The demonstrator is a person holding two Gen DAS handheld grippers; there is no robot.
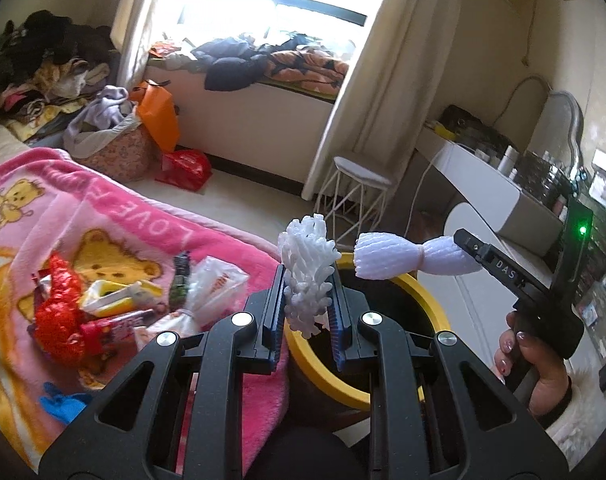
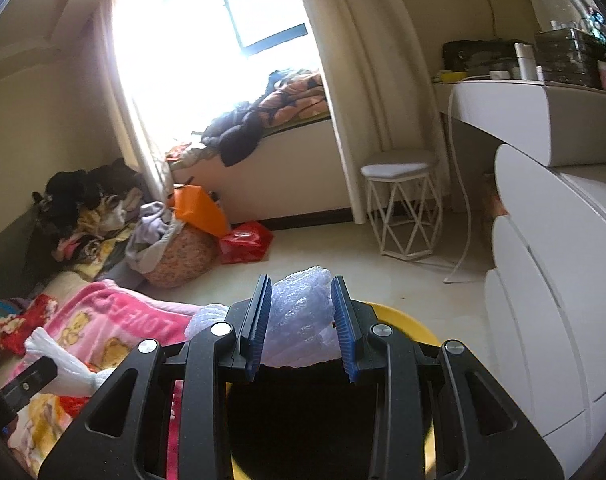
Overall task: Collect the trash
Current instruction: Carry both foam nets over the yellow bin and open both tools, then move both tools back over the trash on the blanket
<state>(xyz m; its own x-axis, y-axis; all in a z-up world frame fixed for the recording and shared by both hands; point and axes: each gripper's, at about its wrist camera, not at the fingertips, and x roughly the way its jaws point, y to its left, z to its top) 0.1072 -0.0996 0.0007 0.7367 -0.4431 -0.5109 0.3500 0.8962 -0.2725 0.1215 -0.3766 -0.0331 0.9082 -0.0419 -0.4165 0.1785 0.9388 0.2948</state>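
White foam net sleeve point(image 1: 307, 276) clenched between left gripper point(image 1: 306, 300) pads above yellow-rimmed bin point(image 1: 431, 300), right gripper point(image 2: 303, 320) clamped on a 2nd foam net wrap point(image 2: 299, 320) over the same bin, leftover wrappers point(image 1: 115, 308) on pink blanket point(image 1: 83, 208)
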